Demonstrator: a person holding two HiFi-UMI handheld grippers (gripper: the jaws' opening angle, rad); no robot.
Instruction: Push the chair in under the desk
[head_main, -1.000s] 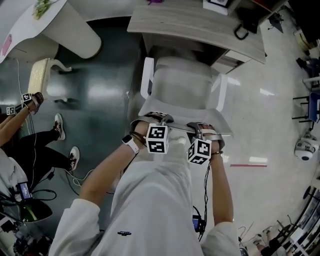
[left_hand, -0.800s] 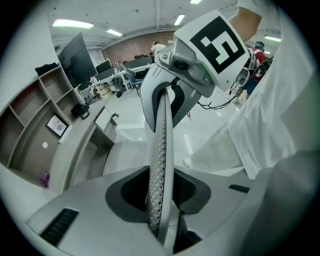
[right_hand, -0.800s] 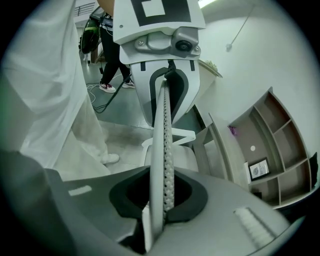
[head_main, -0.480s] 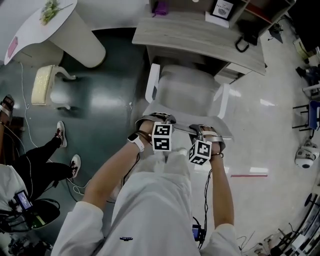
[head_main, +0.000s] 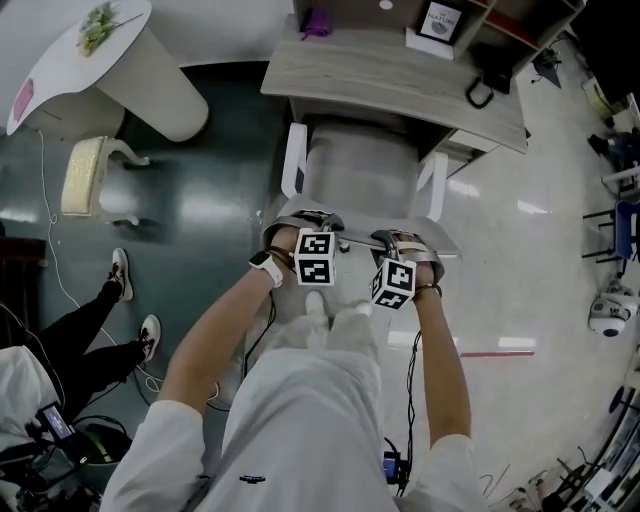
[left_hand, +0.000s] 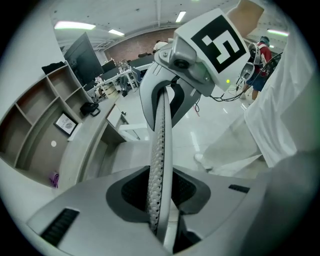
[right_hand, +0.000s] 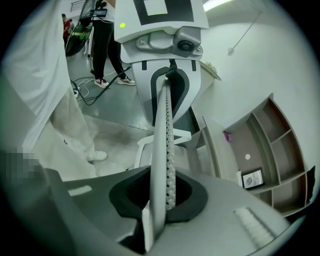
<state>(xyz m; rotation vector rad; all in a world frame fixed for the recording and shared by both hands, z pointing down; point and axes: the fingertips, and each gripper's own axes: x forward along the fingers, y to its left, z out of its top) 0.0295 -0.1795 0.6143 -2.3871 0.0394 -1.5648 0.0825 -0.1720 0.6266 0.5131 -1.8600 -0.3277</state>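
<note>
The left gripper (head_main: 308, 224), its narrow jaws closing on the thin top edge of the backrest of the light grey office chair with white armrests (head_main: 360, 165), and the right gripper (head_main: 402, 240), almost closed, both clamp that near edge, while the chair's far part stands under the pale wooden desk (head_main: 400, 75).

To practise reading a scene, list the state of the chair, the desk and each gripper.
chair: upright, facing the desk, seat mostly not yet under it.
desk: standing, with items on top.
left gripper: fingers closing on the backrest.
right gripper: fingers shut on the backrest.
</note>
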